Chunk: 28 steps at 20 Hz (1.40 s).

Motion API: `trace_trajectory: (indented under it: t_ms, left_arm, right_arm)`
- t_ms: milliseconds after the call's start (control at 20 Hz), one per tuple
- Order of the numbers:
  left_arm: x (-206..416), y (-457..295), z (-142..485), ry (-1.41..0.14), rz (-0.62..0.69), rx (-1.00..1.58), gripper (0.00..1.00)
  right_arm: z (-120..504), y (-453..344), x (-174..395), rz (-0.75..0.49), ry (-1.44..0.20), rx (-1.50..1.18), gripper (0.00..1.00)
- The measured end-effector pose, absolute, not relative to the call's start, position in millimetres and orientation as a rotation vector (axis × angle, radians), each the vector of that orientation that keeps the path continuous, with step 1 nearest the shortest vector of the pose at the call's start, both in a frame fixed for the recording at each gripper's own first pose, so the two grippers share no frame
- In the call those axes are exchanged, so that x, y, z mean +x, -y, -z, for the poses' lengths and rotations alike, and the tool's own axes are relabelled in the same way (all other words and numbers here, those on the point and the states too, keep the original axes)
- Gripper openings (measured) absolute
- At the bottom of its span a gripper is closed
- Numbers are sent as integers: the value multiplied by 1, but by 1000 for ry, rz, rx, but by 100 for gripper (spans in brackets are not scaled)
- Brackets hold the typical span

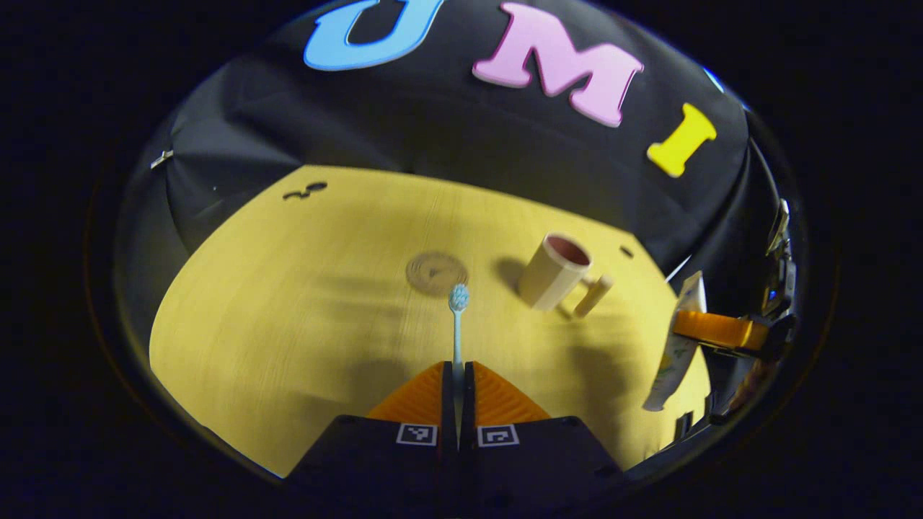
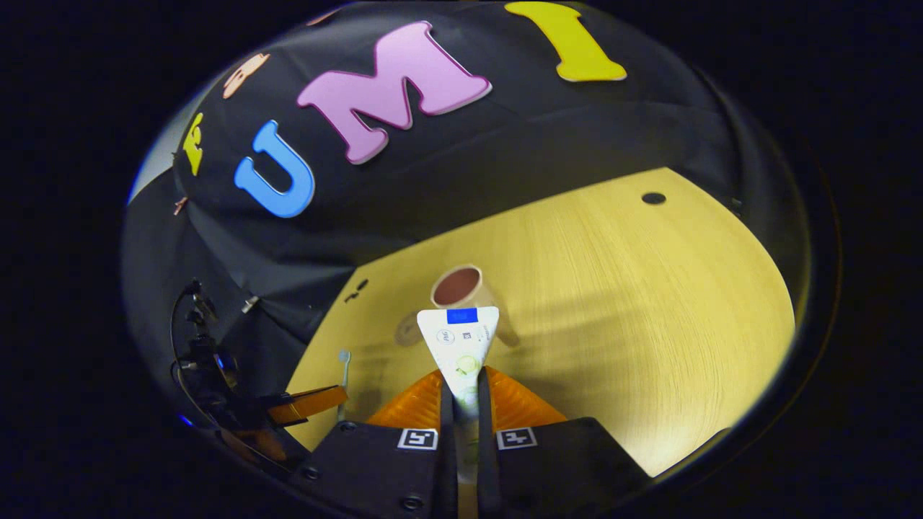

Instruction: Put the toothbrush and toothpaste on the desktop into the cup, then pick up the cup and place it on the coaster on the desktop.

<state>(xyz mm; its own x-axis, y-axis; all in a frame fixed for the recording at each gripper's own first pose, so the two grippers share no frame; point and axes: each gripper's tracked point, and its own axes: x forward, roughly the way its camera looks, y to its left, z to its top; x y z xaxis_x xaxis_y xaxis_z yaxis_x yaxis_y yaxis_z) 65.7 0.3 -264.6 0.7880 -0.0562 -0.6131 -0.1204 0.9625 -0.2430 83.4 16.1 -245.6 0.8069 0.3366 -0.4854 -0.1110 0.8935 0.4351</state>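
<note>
Above the desk (image 1: 288, 303), left fingers (image 1: 447, 389) clamp the toothbrush (image 1: 458, 317); right fingers (image 2: 484, 396) clamp the toothpaste (image 2: 461, 346).

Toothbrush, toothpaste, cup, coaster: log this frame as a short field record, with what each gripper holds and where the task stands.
left gripper: shut on the toothbrush, bristle end pointing forward, lifted off the desk
right gripper: shut on the toothpaste, flat crimped end forward, lifted
cup: upright on the desk, nothing in it, handle toward the camera in the left gripper view
coaster: flat on the desk beside the cup, bare
task stage: both items held, neither in the cup yet
</note>
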Motion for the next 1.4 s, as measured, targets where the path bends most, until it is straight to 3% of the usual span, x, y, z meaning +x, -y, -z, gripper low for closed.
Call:
trace_trajectory:
  t_ms: [300,600,1150,1200,1250,1400]
  left_arm:
    - [87,28,191,-410,43,-372,6]
    - [83,29,179,-327,4,-414,6]
    - [86,27,194,-310,-73,-470,6]
    - [87,27,195,-312,-79,-470,6]
    - [88,26,197,-314,-84,-470,6]
    - [92,23,199,-311,-98,-473,6]
  right_arm:
    - [167,-39,176,-349,-310,364,14]
    - [186,-62,264,-358,-216,279,14]
    - [280,-78,274,-384,-353,139,14]
    - [284,-77,273,-377,-361,134,9]
    - [289,-74,272,-367,-369,129,14]
    - [297,-76,265,-382,-392,129,16]
